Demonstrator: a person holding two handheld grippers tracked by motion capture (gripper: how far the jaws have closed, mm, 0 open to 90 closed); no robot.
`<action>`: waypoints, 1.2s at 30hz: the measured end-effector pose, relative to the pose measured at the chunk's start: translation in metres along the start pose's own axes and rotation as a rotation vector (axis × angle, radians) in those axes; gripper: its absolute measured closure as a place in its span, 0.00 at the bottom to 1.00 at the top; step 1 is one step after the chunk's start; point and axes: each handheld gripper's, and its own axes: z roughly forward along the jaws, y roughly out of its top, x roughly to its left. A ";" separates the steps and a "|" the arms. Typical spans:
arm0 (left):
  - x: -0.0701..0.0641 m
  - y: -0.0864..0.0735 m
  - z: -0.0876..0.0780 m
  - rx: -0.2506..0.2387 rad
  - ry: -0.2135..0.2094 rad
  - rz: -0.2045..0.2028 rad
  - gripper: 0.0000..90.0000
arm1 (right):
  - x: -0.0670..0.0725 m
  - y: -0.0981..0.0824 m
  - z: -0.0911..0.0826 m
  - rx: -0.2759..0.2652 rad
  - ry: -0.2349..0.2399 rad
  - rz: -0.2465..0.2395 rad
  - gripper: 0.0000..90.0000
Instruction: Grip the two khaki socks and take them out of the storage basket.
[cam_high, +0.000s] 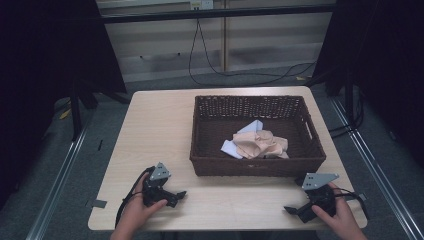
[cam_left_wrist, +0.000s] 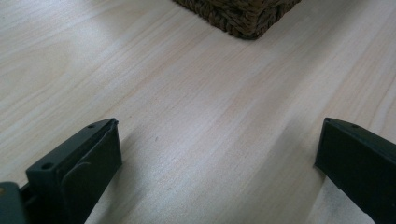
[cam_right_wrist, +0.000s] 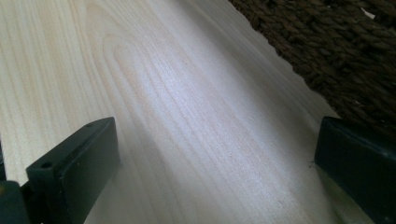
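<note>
At the bottom of the high view, the left gripper (cam_high: 176, 196) lies on the pale wooden table (cam_high: 150, 135) in the lower left, a hand (cam_high: 136, 216) closed around its body, and the right gripper (cam_high: 292, 210) rests in the lower right under the other hand (cam_high: 342, 220). In the left gripper view the left gripper (cam_left_wrist: 219, 154) has its two black jaws standing wide apart with bare wood grain between them, and in the right gripper view the right gripper (cam_right_wrist: 217, 154) shows the same wide gap over bare tabletop; neither holds anything. Just beyond both, at centre right of the high view, stands a dark brown wicker basket (cam_high: 250, 167), its near wall close to the grippers. Inside it, toward the near right part of the floor, lies a crumpled peach cloth (cam_high: 262, 144) overlapping a pale blue cloth (cam_high: 250, 127). Past the table's far edge, black cables (cam_high: 235, 75) trail over the grey floor.
</note>
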 end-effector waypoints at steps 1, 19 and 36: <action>0.000 0.000 0.000 0.005 0.004 0.001 0.00 | 0.000 0.000 0.000 0.000 0.000 0.000 0.00; 0.000 0.000 0.000 0.000 -0.001 -0.001 0.00 | 0.019 0.040 0.005 0.165 0.034 -0.073 0.06; 0.000 0.000 0.000 0.001 0.003 0.000 0.00 | 0.025 0.096 0.004 0.366 0.122 -0.107 0.08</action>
